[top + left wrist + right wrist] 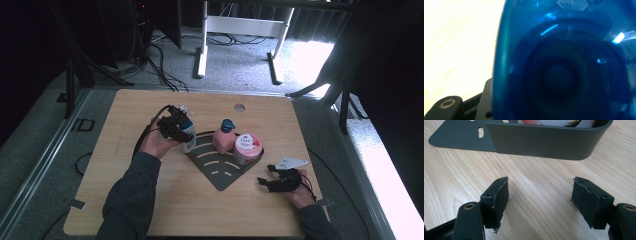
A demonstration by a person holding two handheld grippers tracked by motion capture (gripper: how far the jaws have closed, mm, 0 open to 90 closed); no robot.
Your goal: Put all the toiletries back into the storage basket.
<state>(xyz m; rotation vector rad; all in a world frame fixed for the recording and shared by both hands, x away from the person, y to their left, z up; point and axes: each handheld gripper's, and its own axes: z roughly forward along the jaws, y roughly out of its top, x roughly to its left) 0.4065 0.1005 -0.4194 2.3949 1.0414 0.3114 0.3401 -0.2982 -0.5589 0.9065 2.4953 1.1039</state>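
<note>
Dark grey sleeves cover both forearms. Each black gripper trails a black cable; the right gripper (266, 174) carries a grey three-cornered plate, brass-ringed screws and frayed pads (499, 195).

One blue bottle (188, 135), one pink dispenser bottle (224, 137) and one round jar (247, 148) are counted, three containers in all. One dark rack (220, 170) is seen on one desk (150, 200). Two grippers are counted.

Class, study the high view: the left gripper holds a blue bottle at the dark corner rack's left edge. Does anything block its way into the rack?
Nothing visible does. The blue bottle in the left gripper sits by the rack; the pink bottle and jar stand to its right.
</note>
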